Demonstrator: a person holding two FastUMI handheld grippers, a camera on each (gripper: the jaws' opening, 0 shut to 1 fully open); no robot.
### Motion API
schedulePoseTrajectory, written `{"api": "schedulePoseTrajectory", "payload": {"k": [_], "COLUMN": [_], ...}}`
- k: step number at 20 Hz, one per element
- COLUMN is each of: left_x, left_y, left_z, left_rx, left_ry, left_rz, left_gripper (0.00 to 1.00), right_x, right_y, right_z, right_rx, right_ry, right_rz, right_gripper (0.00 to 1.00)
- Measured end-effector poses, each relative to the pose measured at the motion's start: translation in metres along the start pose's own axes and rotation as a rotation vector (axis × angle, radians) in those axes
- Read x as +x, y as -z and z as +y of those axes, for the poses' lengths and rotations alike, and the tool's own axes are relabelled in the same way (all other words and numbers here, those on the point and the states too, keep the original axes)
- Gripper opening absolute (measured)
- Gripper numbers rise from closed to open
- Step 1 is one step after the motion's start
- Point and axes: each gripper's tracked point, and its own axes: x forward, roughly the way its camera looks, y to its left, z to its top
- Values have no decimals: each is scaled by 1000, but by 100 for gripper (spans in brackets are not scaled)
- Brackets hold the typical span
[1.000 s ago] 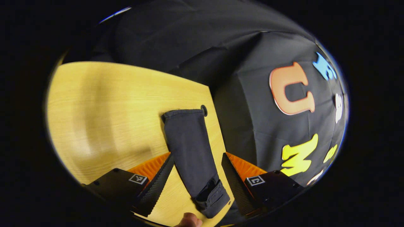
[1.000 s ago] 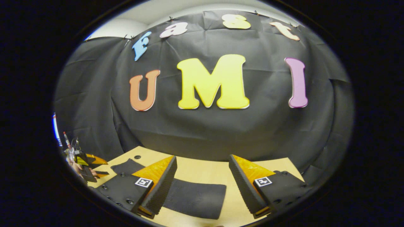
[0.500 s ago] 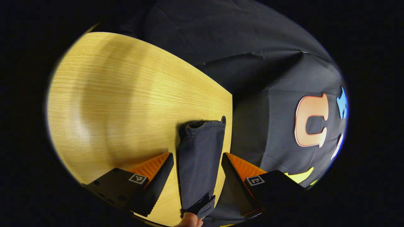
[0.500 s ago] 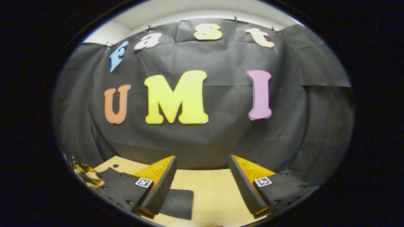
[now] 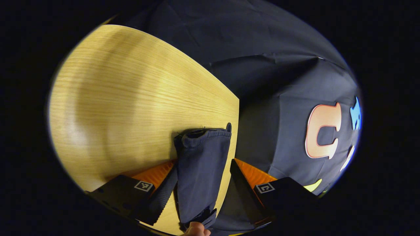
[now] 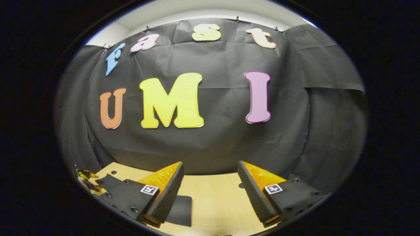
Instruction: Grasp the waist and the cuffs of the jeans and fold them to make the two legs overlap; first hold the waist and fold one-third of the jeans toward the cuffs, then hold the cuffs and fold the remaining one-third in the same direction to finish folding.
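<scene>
L gripper (image 5: 203, 173) jaws wide apart, dark navy denim jeans (image 5: 200, 170) leg lying lengthwise between the fingers on the light wooden table (image 5: 131, 98), cuff end near the far table edge. R gripper (image 6: 210, 183) also spread, nothing between the fingers; jeans to its left, partly behind its left finger.

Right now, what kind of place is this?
Likely a staged recording booth, not a home: black cloth wall, bare wooden table at its foot, one pair of dark jeans laid out between the left tool fingers.
</scene>
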Motion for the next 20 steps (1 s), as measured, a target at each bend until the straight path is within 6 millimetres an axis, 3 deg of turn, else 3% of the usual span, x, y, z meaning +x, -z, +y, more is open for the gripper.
{"api": "schedulePoseTrajectory", "payload": {"k": [6, 8, 9, 10, 11, 15, 20], "left_x": [26, 33, 37, 40, 43, 47, 47], "left_y": [0, -2, -1, -2, -2, -2, -1], "left_z": [-10, -10, -7, -3, 2, 10, 8], "left_rx": [-12, -22, -29, -44, -55, -19, -6], "left_ry": [58, 69, 68, 59, 47, 3, -12], "left_rz": [-3, -3, 3, 3, 4, 7, 13], "left_gripper": [96, 85, 87, 73, 48, 11, 8], "right_x": [-1, -2, -2, -3, -4, -6, -6], "right_y": [4, 5, 4, 5, 6, 6, 12], "right_z": [-1, -3, -4, -4, -6, -9, -12], "right_rx": [-32, -45, -48, -52, -56, -57, -54], "right_ry": [16, 21, 22, 25, 29, 37, 35], "right_rz": [22, 29, 30, 33, 37, 41, 61], "right_gripper": [100, 100, 100, 100, 100, 100, 100]}}
